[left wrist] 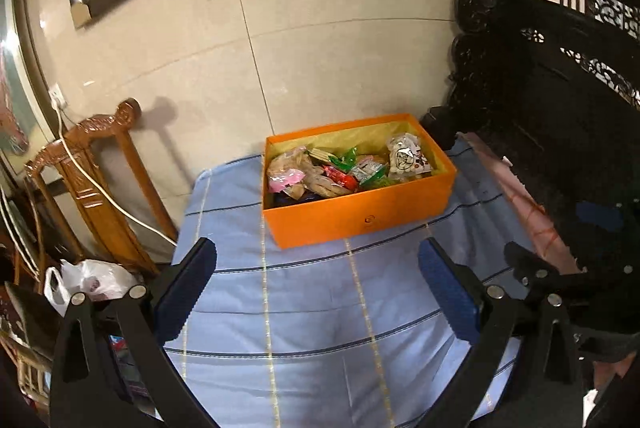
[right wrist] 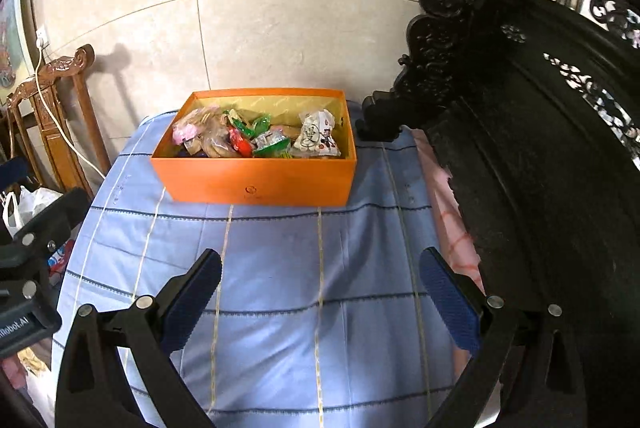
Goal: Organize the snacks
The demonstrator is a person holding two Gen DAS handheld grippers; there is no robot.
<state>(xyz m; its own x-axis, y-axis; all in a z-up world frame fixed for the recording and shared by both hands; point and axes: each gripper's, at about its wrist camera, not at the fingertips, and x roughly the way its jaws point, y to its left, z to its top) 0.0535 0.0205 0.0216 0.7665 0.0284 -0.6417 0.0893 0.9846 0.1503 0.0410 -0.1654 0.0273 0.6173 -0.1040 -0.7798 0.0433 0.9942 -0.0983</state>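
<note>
Both my hand-held grippers, left [left wrist: 318, 292] and right [right wrist: 320, 292], hang wide and empty. Snacks [right wrist: 256, 134] crowd the box [right wrist: 260, 184]; a careless reach could crush them.

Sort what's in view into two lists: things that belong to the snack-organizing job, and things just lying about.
Belongs to the job:
- orange box
- wrapped snacks piled inside it
- white snack bag at the box's right end
- left gripper and right gripper, both open and empty

Just lying about:
- blue striped cloth
- wooden chair
- white plastic bag
- dark carved furniture
</note>
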